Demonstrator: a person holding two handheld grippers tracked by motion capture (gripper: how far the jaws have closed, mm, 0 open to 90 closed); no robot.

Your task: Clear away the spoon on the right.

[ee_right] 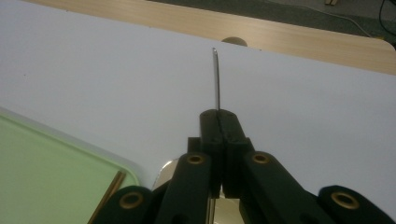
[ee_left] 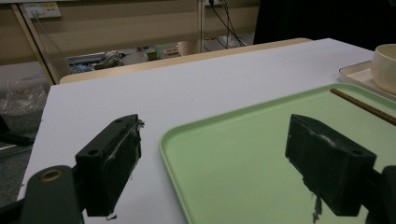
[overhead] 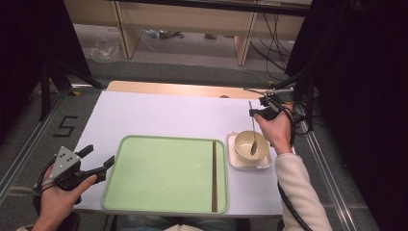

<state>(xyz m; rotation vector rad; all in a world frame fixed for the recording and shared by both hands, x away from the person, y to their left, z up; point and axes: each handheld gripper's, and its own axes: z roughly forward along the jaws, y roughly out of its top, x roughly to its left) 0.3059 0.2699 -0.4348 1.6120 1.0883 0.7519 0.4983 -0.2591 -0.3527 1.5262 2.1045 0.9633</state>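
Observation:
My right gripper (overhead: 258, 113) is shut on the handle of a metal spoon (overhead: 252, 130). The spoon's scoop end hangs down inside a cream bowl (overhead: 241, 144), which sits on a small white square plate (overhead: 234, 162) at the right. In the right gripper view the closed tips (ee_right: 218, 115) pinch the thin handle (ee_right: 215, 79), which sticks out beyond them. At the table's front left corner my left gripper (overhead: 100, 155) stands open with nothing between its fingers. In the left gripper view it (ee_left: 219, 163) straddles the near left corner of the green tray (ee_left: 169, 154).
The green tray (overhead: 159, 168) lies at the front middle with a pair of brown chopsticks (overhead: 214, 175) along its right side. Bowl (ee_left: 385, 67) and plate (ee_left: 357, 72) stand just right of it. Bare white tabletop lies behind; a wooden edge runs along the far side.

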